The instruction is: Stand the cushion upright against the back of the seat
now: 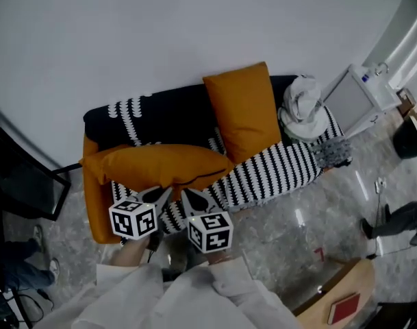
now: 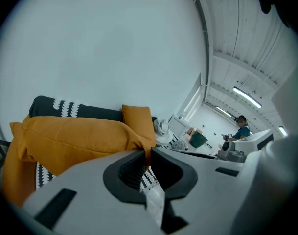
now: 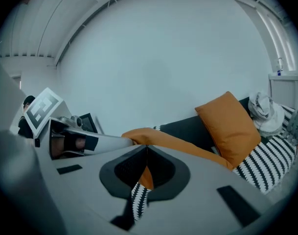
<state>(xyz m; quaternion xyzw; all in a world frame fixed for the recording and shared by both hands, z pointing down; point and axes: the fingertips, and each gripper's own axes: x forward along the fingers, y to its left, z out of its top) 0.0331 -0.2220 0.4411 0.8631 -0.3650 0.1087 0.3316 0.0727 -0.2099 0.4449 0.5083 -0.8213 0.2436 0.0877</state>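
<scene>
The left claw (image 1: 159, 196) and the right claw (image 1: 193, 199), side by side, each pinch the near edge of the soft orange cloth cushion (image 1: 157, 164) just ahead.

white wall (image 1: 160, 33), grey marble floor (image 1: 297, 219)

Staged living-room corner inside large lab or test hall. Lone sofa (image 1: 174, 112) just ahead of left gripper (image 1: 160, 194) and right gripper (image 1: 194, 199), set against bare white curved wall (image 1: 160, 33). Polished stone floor (image 1: 297, 218) right of right gripper. Farther right: white equipment cabinet (image 1: 362, 94), black bin (image 1: 408, 139), bystander's legs (image 1: 400, 218). Dark panel (image 1: 23, 177) left of left gripper. Long ceiling strip lights (image 2: 246, 97) and another person (image 2: 241, 127) among machines, far ahead-right of left gripper.
</scene>
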